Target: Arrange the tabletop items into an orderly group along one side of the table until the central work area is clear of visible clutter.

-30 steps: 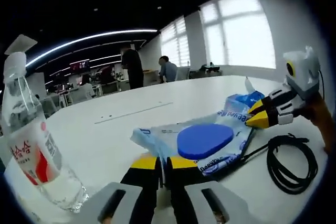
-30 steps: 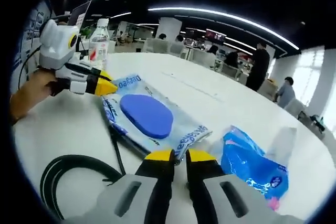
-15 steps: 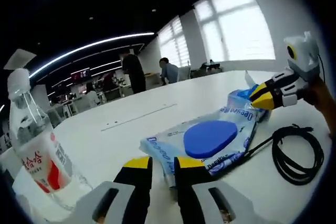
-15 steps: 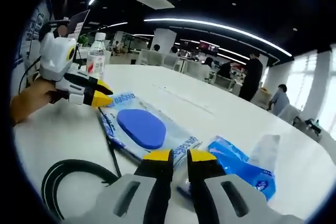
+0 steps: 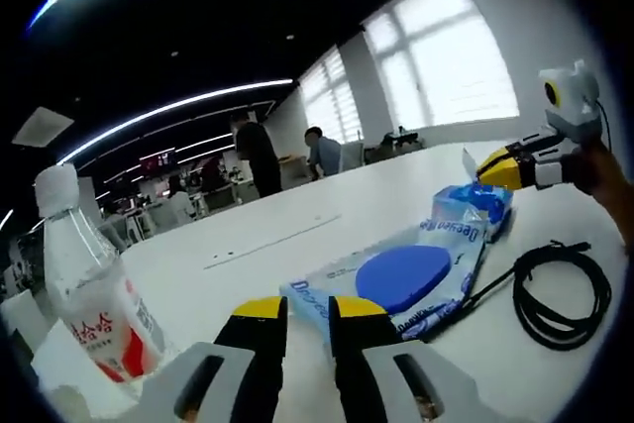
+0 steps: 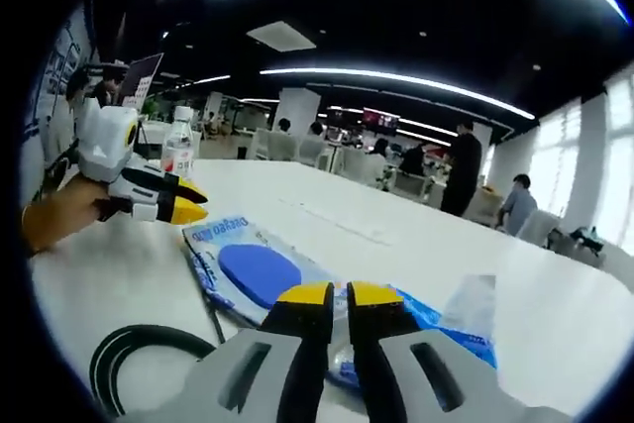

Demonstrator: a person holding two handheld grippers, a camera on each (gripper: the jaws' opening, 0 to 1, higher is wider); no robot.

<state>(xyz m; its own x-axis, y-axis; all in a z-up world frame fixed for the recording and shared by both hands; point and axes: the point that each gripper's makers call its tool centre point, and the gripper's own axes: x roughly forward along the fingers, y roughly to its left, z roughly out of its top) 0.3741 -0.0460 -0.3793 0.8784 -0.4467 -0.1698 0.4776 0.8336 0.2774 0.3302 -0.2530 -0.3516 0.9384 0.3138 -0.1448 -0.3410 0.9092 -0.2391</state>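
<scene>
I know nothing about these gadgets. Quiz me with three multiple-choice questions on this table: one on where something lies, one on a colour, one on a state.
1. Where is the black cable?
A. beside the wipes pack
B. around the water bottle
C. on a chair

2. What colour is the wipes pack's oval lid?
A. red
B. blue
C. green

3. How does the water bottle stand?
A. tipped over
B. crushed flat
C. upright, capped

Answers: 1 A, the cable lies coiled next to the pack; 2 B, the lid is plainly blue; 3 C, the bottle stands with a white cap on.
</scene>
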